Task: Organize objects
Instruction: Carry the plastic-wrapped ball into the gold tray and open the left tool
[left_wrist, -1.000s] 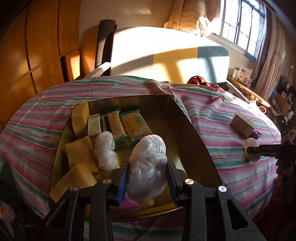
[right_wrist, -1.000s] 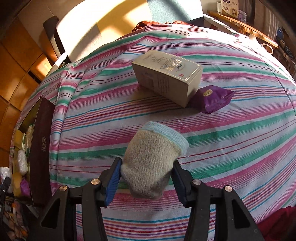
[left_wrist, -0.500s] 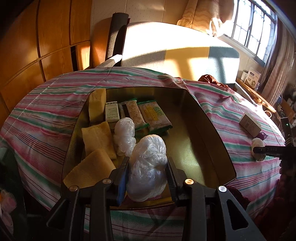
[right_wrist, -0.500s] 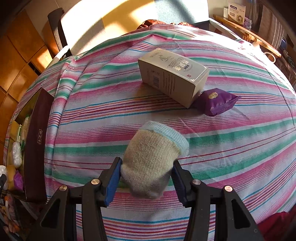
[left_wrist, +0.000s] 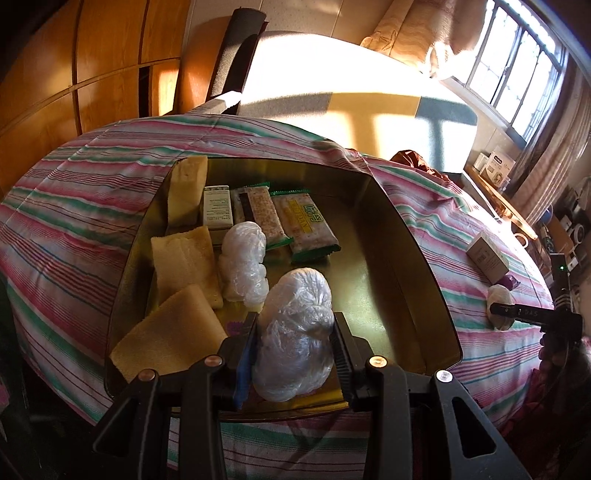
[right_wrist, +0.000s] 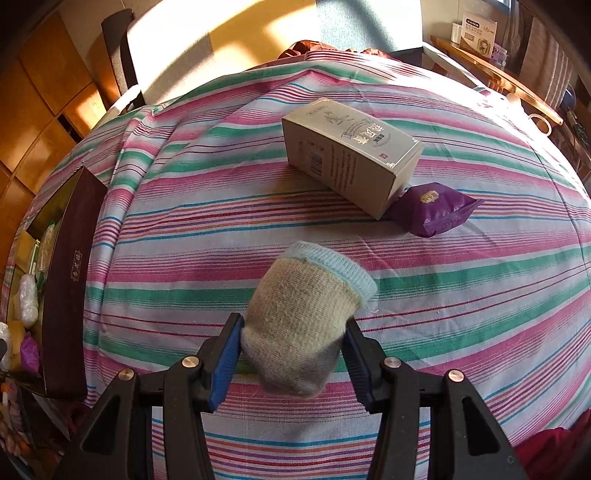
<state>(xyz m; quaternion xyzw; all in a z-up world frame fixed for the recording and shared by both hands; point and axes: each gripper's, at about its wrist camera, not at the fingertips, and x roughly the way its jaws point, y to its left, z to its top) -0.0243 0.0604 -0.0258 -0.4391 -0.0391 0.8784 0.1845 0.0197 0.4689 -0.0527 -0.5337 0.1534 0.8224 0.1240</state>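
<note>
Striped cloth (right_wrist: 207, 229) covers the work surface, lit by low sun from the window behind.

My left gripper (left_wrist: 293, 354) is clamped on a plastic-wrapped bundle (left_wrist: 295, 332), held above the near end of the open tin (left_wrist: 417, 266). My right gripper (right_wrist: 291, 354) is clamped on a rolled sock (right_wrist: 306, 317), low over the cloth, with the tin far to its left.

Hazards:
- The wrap is slick and soft; I judge it could squeeze out of the jaws if tilted.
- The sock compresses, so the grip may loosen during the carry.
- The tin wall stands high; a low approach from the right could strike it.

Count inside the tin, ahead of the left gripper: one more wrapped bundle (left_wrist: 243, 266), three yellow sponges (left_wrist: 184, 258), three snack bars (left_wrist: 306, 229) as far as I can tell through glare, and a small purple item, partly hidden.

Count ahead of the right gripper: one cardboard box (right_wrist: 351, 155) and one purple packet (right_wrist: 432, 208), touching each other.
</note>
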